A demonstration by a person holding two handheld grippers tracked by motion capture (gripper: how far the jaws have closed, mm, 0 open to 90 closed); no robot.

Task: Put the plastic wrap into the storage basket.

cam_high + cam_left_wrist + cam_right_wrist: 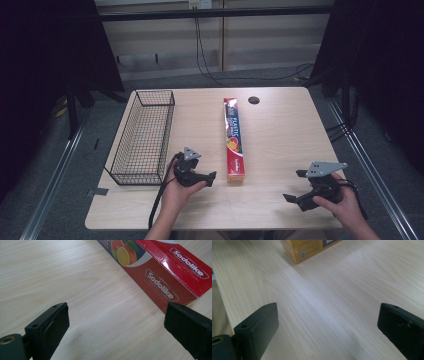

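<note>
The long red box of plastic wrap (234, 140) lies flat on the surface (285, 130), lengthwise away from the person, near the middle. The wire basket (142, 137) stands well apart to its left and holds nothing that can be seen.

Left tongs (206, 178): spread wide, empty, just beside the near end of the box. In the left gripper view the box's near corner (160, 272) sits ahead of the right-hand jaw — close, but not between the jaws and not touching either.

Right tongs (295, 187): also spread wide and empty, near the surface's front right edge, well apart from the box. In the right gripper view the yellow end face of the box (307, 248) shows far ahead.

Progress, as a judgement: the work is at its start — the box is ungripped and unlifted. Remaining steps are likely to close on the box, raise it, and carry it, probably to the basket. The left tongs is the better placed of the two for the first grasp.
</note>
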